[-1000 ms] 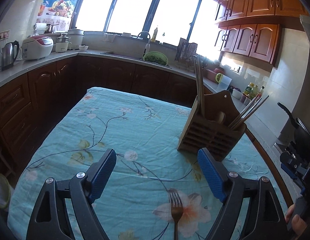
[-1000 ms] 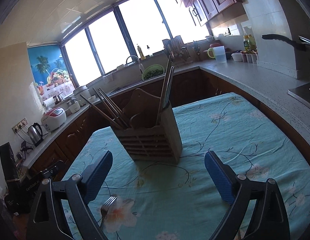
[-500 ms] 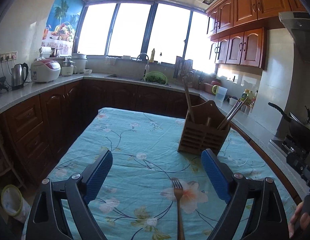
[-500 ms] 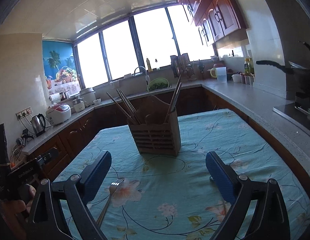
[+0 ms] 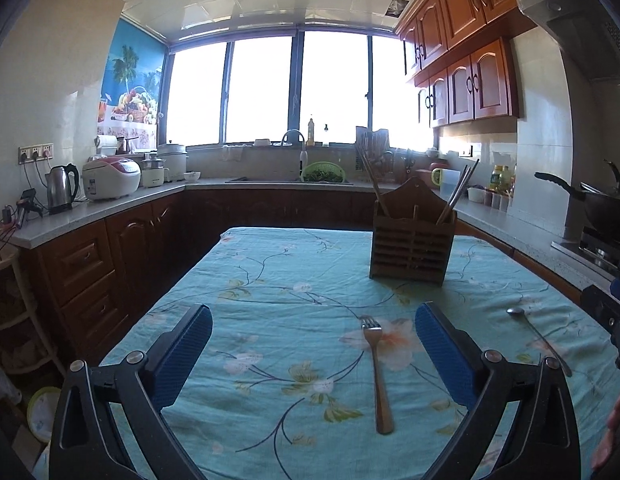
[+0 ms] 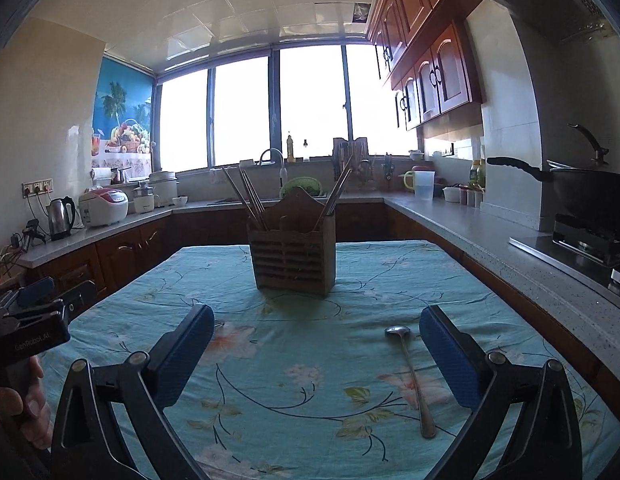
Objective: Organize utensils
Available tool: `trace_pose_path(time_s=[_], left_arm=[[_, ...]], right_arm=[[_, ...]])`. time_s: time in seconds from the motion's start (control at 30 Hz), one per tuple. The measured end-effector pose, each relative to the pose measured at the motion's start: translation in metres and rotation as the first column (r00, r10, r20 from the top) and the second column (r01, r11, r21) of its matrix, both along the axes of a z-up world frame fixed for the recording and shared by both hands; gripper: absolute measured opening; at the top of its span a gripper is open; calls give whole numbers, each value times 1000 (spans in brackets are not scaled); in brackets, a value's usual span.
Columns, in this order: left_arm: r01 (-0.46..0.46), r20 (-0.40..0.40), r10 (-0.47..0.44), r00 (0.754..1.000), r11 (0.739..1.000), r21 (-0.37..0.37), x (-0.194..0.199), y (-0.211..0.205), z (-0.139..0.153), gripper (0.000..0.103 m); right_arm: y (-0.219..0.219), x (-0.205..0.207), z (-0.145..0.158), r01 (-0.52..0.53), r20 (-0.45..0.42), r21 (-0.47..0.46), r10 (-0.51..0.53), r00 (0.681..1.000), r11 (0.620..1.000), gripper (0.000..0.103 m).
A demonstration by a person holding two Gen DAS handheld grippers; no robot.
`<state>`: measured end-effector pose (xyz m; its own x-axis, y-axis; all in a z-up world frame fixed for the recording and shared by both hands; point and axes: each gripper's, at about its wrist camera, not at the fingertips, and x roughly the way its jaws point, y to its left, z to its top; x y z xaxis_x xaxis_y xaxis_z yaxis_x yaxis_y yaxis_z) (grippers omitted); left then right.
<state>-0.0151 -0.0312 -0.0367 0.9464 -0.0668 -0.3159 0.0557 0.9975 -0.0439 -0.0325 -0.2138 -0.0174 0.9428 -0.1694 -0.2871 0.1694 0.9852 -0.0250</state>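
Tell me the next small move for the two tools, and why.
Probably lower the left tool onto the fork and the right tool onto the spoon. Both tools are open and empty, each utensil lies flat between its fingers, and the wooden holder stands beyond.

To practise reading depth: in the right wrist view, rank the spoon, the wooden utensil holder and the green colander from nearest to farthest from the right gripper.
1. spoon: on the tablecloth, between the right gripper's open fingers.
2. wooden utensil holder: mid-table, ahead.
3. green colander: on the far counter by the sink.
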Motion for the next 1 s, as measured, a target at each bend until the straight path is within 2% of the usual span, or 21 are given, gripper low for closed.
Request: trace_pose_path(time_s=[0.17,0.53,1.0], left_arm=[[13,-7,-13,1000,999,42,-8,-7,-1,102],[-12,-37,14,999,999,39,-8,3,3,102],[-19,-31,19,999,999,26,-6,7,-7,102]], right_arm=[[5,-5,-4,-9,-8,-7,9,1000,1000,103],[-2,-19,-17,23,-27,8,-23,999,1000,103],[1,-26,-21,23,-24,-6,-23,999,1000,103]])
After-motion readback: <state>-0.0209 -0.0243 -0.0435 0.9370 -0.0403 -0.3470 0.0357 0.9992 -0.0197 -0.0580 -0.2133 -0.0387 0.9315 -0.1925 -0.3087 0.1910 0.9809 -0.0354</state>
